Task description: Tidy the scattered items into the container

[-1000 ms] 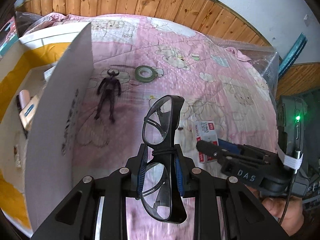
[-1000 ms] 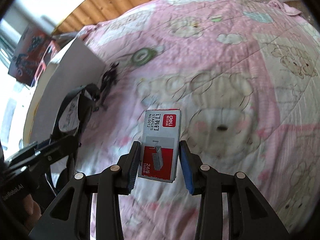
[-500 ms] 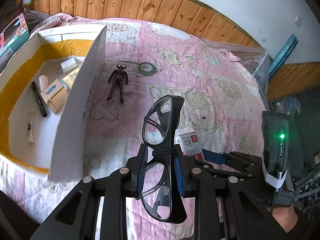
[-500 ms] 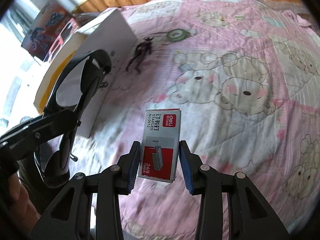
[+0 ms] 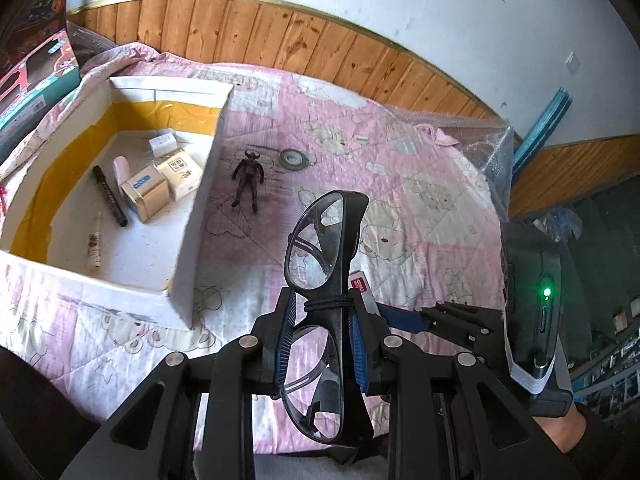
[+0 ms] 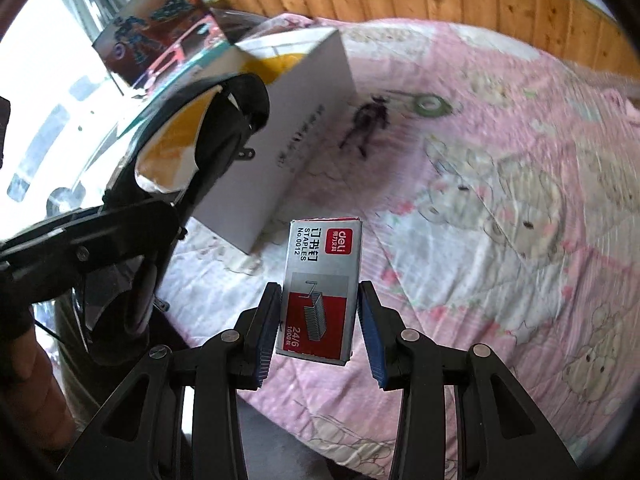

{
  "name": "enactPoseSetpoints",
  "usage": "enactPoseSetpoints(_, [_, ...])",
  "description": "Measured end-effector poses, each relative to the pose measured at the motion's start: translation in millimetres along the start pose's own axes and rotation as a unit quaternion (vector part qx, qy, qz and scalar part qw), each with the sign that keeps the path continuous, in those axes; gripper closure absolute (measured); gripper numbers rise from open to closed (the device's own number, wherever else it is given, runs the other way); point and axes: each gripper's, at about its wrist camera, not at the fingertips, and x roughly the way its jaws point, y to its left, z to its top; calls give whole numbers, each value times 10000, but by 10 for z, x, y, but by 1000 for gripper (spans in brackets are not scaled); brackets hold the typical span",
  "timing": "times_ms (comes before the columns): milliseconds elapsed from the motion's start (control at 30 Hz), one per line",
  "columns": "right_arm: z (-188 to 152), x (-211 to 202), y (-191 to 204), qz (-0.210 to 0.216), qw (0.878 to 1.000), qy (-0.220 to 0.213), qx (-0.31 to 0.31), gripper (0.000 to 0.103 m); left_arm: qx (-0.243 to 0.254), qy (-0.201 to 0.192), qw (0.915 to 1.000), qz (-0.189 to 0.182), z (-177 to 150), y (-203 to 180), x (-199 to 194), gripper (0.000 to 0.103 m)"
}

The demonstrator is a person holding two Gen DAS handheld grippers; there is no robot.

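My left gripper (image 5: 320, 338) is shut on black-framed safety glasses (image 5: 322, 256), held upright by the bridge above the pink quilt. In the right wrist view my right gripper (image 6: 320, 332) is shut on a grey and red staples box (image 6: 322, 284), also lifted off the bed. The white open container (image 5: 200, 208) lies left of both, holding small boxes, a black marker and a tube. On the quilt beside its right wall lie a dark toy figure (image 5: 249, 178) and a green tape roll (image 5: 292, 158). The same figure (image 6: 366, 120) and roll (image 6: 430, 104) appear blurred in the right view.
A wooden panelled wall (image 5: 320, 52) runs behind the bed. A colourful toy carton (image 5: 32, 76) stands left of the container. Bubble wrap (image 5: 492, 156) lies at the bed's right edge. The pink quilt (image 6: 500, 240) stretches to the right.
Both grippers have risen and pulled back from the bed with their loads. The container's inside has come into full view on the left.
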Motion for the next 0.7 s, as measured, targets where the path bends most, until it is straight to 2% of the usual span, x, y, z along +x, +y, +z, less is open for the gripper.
enactPoseSetpoints(433, [304, -201, 498, 79, 9973, -118, -715, 63, -257, -456, 9986, -30, 101, 293, -511, 76])
enactPoseSetpoints(700, [519, -257, 707, 68, 9945, -170, -1030, 63, -390, -699, 9967, 108, 244, 521, -707, 76])
